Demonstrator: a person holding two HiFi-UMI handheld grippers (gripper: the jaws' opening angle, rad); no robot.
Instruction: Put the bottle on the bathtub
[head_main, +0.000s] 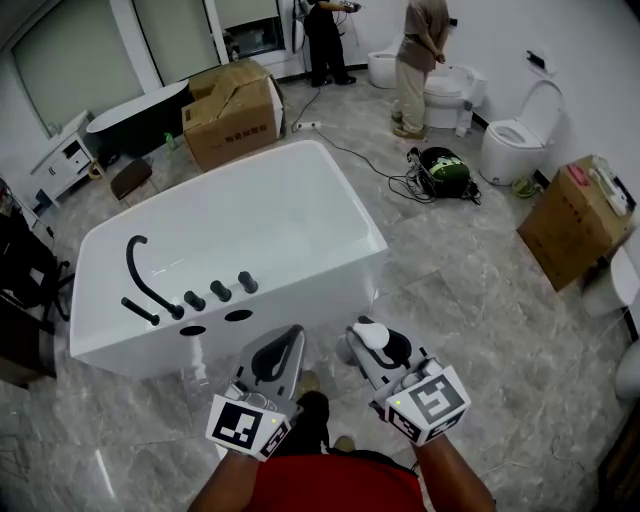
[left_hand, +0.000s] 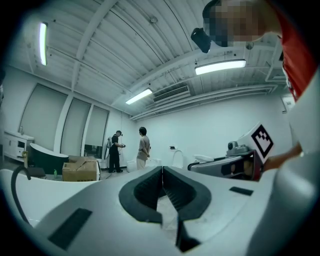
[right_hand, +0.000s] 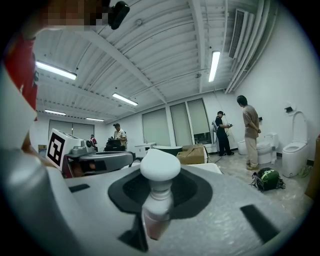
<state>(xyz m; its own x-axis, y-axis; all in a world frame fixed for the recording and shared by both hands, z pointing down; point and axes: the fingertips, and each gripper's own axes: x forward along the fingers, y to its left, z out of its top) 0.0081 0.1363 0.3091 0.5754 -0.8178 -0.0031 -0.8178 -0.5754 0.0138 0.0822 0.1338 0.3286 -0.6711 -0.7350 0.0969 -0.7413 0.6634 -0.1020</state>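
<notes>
The white bathtub (head_main: 333, 178) fills the middle of the head view, with a black faucet (head_main: 141, 272) and black knobs (head_main: 220, 292) on its near left deck. My right gripper (head_main: 368, 348) hovers over the floor just in front of the tub's near edge, shut on a small bottle (head_main: 374, 338) with a white pump cap. In the right gripper view the bottle (right_hand: 159, 186) stands upright between the jaws of that gripper (right_hand: 160, 176). My left gripper (head_main: 281, 350) is beside it, jaws together and empty, as the left gripper view also shows for this gripper (left_hand: 162, 171).
A cardboard box (head_main: 232, 110) and a black tub (head_main: 138, 112) stand behind the white one. Two people (head_main: 418, 62) stand at the far wall near toilets (head_main: 515, 132). A green bag with cables (head_main: 443, 170) lies on the floor; another box (head_main: 575, 222) sits right.
</notes>
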